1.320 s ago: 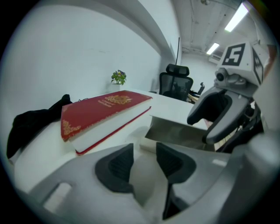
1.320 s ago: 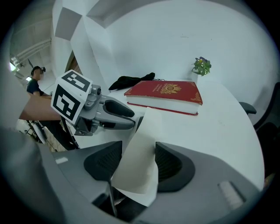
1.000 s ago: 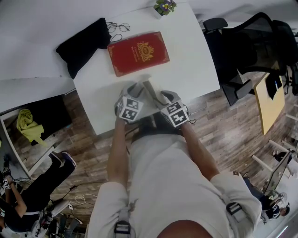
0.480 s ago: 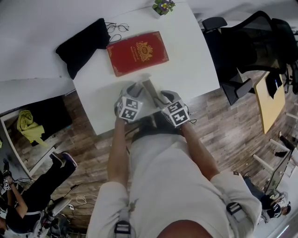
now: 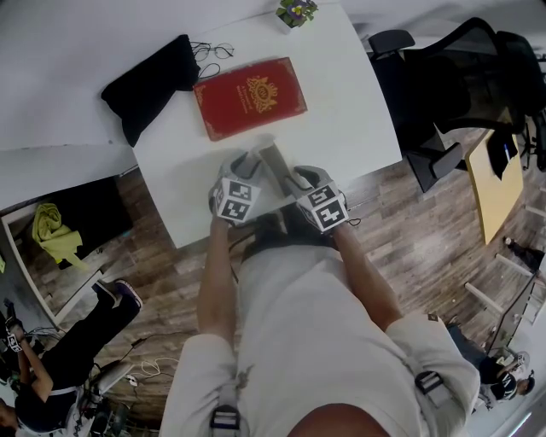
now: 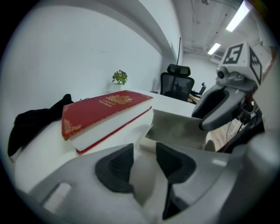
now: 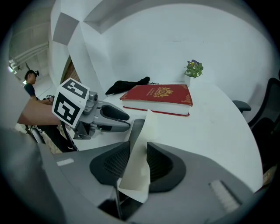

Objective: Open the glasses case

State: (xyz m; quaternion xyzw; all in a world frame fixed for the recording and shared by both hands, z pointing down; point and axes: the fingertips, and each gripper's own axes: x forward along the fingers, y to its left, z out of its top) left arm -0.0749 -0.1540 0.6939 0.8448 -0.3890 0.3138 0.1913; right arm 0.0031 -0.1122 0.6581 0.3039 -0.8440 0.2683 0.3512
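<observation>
Right claw has just narrowed onto the flap of the pale cream fold-flat glasses case; left claw pinches its base between its jaws. A shallow pinch could slip free

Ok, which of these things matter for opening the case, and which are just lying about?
Job: case; left gripper, gripping it; right gripper, jaws just closing on its flap.
Lying about: book, glasses, black cloth, plant, chair.
</observation>
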